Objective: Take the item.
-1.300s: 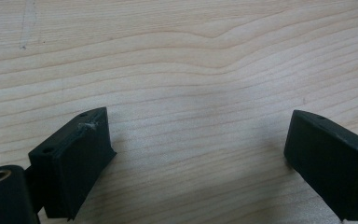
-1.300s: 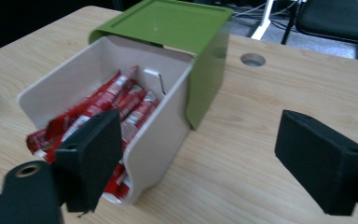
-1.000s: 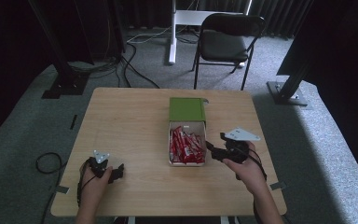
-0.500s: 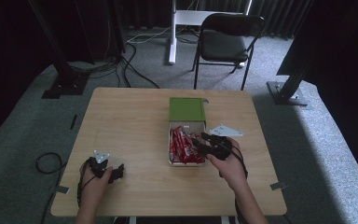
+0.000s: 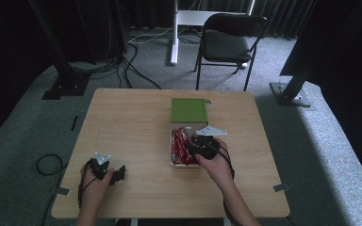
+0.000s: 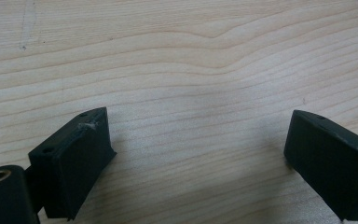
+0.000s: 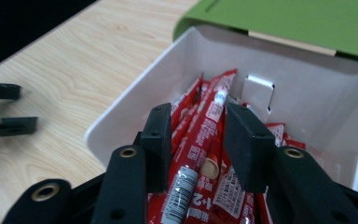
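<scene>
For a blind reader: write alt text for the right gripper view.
Two black jaws of the right gripper straddle a red foil stick packet atop a pile of like packets in a white box, its green lid open behind. The pale wooden table lies to the left.

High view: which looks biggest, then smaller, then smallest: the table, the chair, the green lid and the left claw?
1. Table, by far the biggest.
2. Chair, though it stands farther from the camera, so it may look smaller than it is.
3. Green lid.
4. Left claw, the smallest.
</scene>
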Demonstrator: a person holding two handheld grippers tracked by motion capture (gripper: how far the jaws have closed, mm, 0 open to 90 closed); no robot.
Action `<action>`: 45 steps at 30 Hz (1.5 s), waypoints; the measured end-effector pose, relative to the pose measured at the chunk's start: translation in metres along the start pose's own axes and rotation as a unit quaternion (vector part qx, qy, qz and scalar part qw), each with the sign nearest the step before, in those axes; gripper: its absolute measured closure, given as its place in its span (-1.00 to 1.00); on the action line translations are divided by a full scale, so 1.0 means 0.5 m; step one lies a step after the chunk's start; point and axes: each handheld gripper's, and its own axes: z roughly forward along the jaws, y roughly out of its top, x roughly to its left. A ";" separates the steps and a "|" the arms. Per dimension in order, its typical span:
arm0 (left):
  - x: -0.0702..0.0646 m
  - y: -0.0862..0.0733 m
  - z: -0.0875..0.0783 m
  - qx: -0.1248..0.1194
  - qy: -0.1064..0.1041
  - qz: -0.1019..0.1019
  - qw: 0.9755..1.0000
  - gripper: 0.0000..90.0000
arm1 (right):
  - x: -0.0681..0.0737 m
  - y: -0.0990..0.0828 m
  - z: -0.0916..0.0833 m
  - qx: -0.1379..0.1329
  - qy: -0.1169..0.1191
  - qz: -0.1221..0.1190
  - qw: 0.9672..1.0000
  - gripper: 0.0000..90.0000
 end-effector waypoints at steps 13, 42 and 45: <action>0.000 0.000 0.000 0.000 0.000 -0.001 1.000 -0.82 | 0.013 -0.025 0.043 0.039 -0.020 0.021 0.999 0.42; 0.000 0.000 0.000 0.000 0.000 0.000 1.000 -0.82 | 0.021 -0.023 0.016 -0.002 -0.015 0.047 0.999 0.84; 0.000 0.000 0.000 0.001 0.000 0.000 1.000 -0.82 | 0.020 -0.019 0.006 -0.005 -0.012 0.047 0.999 0.84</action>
